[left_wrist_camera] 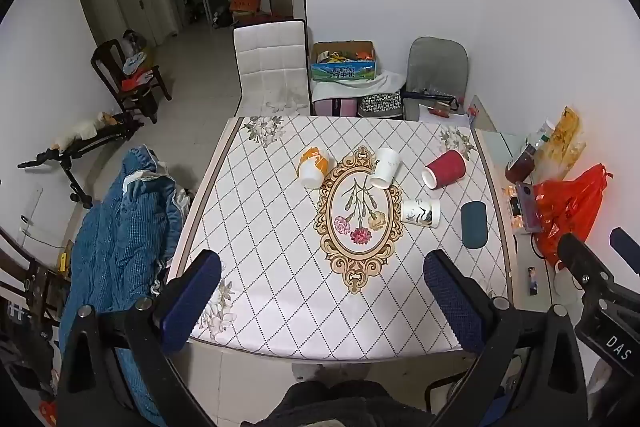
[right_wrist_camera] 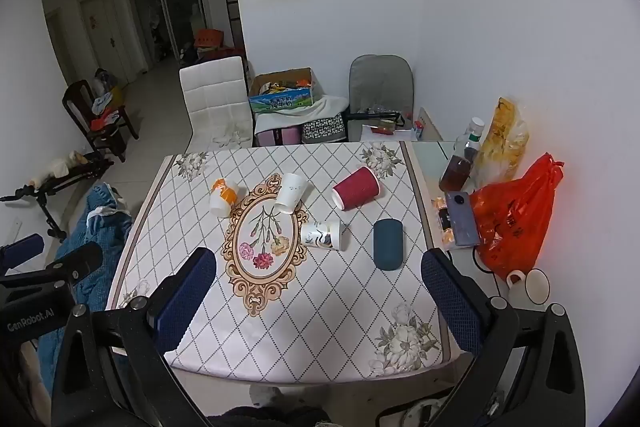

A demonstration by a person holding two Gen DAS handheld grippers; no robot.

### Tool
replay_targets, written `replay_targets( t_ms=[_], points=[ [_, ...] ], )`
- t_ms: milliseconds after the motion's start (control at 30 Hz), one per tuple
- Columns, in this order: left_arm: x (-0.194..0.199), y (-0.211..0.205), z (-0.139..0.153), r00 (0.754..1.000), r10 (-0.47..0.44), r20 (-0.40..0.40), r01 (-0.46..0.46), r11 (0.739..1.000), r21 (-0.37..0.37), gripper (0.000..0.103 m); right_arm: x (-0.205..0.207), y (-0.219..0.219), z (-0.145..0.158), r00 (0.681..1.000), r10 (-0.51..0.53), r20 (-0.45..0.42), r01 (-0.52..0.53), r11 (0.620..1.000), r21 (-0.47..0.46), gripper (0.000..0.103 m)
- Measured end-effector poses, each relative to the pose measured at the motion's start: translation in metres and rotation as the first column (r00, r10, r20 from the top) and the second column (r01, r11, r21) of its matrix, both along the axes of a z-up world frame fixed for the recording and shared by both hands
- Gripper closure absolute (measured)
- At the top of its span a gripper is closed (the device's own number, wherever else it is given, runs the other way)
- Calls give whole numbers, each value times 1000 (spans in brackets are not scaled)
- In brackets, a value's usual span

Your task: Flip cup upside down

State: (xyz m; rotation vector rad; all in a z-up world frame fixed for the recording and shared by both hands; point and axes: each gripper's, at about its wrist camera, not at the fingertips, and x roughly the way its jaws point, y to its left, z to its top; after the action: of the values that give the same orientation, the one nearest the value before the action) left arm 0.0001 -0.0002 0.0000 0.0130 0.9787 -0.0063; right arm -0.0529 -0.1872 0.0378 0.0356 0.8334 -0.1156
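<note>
In the left wrist view, the left gripper (left_wrist_camera: 322,297) hung above the near edge of the table (left_wrist_camera: 280,307), jaws spread wide and holding nothing. Four cups lay on their sides well ahead of it: an orange cup (left_wrist_camera: 314,167), a white cup (left_wrist_camera: 385,168), a red cup (left_wrist_camera: 445,169) and a printed cup (left_wrist_camera: 421,213). A dark case (left_wrist_camera: 474,225) lay right of the printed cup. In the right wrist view, the right gripper (right_wrist_camera: 318,297) also gaped wide and empty over the table's (right_wrist_camera: 320,339) near part. The orange cup (right_wrist_camera: 223,197), white cup (right_wrist_camera: 292,193), red cup (right_wrist_camera: 356,188) and printed cup (right_wrist_camera: 321,235) lay around the floral oval, the case (right_wrist_camera: 387,244) just beside the printed cup.
</note>
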Motion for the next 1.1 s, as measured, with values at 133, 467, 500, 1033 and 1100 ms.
replay_targets(
  t_ms=[133,467,500,1033,1100],
  points=[
    [0,0,0,1000,-2,7,2,1000,-3,0,0,-1,-1,1000,-4,-2,4,1000,-3,0],
    [3,-9,5,1000,-18,18,18,1000,3,0,-5,-6,1,1000,1,1,-1,1000,14,0],
    [2,-9,4,1000,-17,17,17,1000,3,0,-6,-6,2,1000,2,2,-2,1000,14,0],
    [2,-7,8,1000,-19,21,19,1000,15,0,-4,-2,3,1000,-7,3,7,1000,17,0],
    [2,-6,10,1000,-22,22,21,1000,19,0,-6,-4,3,1000,-5,2,5,1000,16,0]
  ],
)
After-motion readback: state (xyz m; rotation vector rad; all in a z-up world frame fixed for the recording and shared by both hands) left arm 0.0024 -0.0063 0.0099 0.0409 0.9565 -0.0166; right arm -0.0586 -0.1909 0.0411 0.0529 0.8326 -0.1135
